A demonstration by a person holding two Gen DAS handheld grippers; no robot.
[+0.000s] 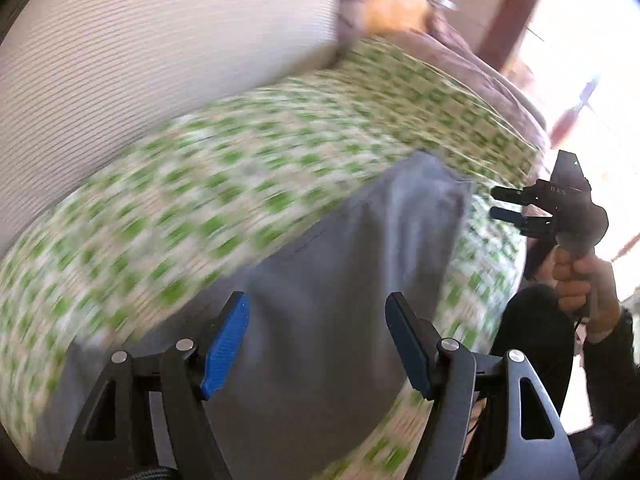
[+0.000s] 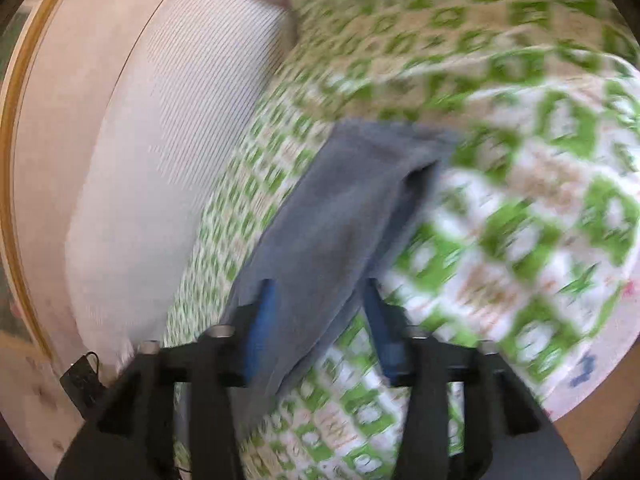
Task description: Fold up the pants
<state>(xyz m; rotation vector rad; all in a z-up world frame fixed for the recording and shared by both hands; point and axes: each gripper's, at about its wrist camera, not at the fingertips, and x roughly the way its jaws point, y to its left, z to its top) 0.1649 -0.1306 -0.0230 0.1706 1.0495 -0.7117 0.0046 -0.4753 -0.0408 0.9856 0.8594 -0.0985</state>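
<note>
Grey pants (image 1: 340,280) lie in a long folded strip on a green-and-white patterned bed cover (image 1: 208,184). Both views are motion-blurred. My left gripper (image 1: 318,308) is open above the near part of the pants, holding nothing. My right gripper (image 1: 498,202) shows in the left wrist view at the right, open, just off the pants' far end. In the right wrist view the pants (image 2: 340,208) run away from my open right gripper (image 2: 320,288), whose blue fingers (image 2: 260,320) straddle the cloth without closing on it.
A cream ribbed pillow (image 1: 140,64) lies along the bed's left side, also in the right wrist view (image 2: 168,152). A brownish blanket (image 1: 472,64) lies at the far edge. The person's hand (image 1: 584,284) holds the right gripper's handle. A wooden post (image 1: 516,8) stands behind.
</note>
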